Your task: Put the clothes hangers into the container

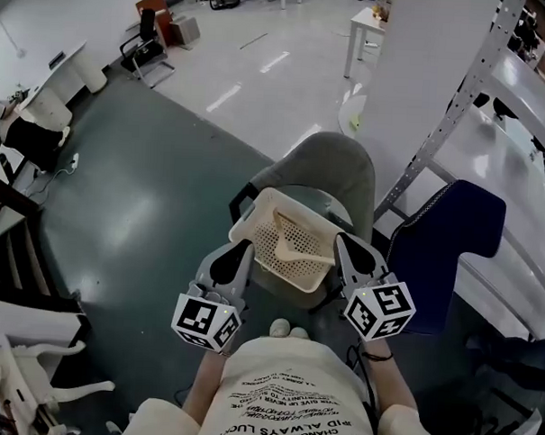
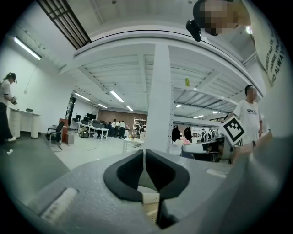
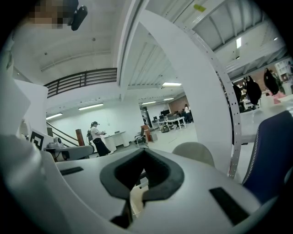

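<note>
The left gripper point(image 1: 243, 249) and right gripper point(image 1: 344, 242) each pinch the cream basket point(image 1: 299, 276) above the chair point(image 1: 333, 165); one hanger point(image 1: 300, 250) seems already inside.

Open-plan office: white desks point(image 1: 364, 25), office chairs point(image 1: 145, 37), ceiling strip lights point(image 2: 26, 48).

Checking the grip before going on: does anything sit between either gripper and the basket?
Nothing visible does. The left gripper and the right gripper each clamp the rim of the basket directly, on opposite sides. A hanger lies inside it.
</note>
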`<state>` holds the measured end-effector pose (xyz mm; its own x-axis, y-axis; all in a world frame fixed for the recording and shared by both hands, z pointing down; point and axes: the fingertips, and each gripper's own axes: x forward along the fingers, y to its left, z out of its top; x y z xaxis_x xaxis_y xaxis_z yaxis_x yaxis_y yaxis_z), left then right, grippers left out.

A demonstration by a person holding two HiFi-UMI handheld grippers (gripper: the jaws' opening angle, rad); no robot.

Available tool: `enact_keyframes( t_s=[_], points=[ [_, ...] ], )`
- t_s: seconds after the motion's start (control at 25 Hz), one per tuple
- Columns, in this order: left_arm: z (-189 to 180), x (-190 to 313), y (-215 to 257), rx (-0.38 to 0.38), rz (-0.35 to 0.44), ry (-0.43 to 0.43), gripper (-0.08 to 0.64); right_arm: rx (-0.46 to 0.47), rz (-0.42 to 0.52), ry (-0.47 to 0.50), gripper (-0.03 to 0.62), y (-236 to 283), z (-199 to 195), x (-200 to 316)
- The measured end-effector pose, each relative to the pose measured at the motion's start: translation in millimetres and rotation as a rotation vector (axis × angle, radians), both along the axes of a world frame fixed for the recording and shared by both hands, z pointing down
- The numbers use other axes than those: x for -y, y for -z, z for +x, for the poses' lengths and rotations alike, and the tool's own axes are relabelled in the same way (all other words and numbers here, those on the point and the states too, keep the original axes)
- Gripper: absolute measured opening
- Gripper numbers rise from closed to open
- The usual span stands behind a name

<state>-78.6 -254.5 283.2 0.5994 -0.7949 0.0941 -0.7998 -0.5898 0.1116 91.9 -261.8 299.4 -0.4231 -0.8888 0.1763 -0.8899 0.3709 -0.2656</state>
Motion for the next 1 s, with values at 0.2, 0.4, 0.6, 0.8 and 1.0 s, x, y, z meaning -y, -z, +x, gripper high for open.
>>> enact_keyframes(
  t_s=[0.2,0.4,0.6,0.8,1.0],
  points=[
    [-2,0,-1,0.006,-0.003,0.005,0.031,-0.016,0.012,-0.019,0.000,3,8,2],
    [-3,0,-4,0.008,-0.007,0.008,0.031,-0.025,0.015,-0.031,0.000,2,11,1],
    [-5,1,-6,0.012,-0.009,0.011,0.031,-0.038,0.019,-0.029,0.000,0,10,0],
    [-4,0,-7,0.015,-0.014,0.018,0.031,-0.045,0.021,-0.028,0.000,-1,12,-2],
    [-5,1,-6,0.025,-0.016,0.024,0.031,-0.048,0.025,-0.032,0.000,-1,14,-4]
  ],
)
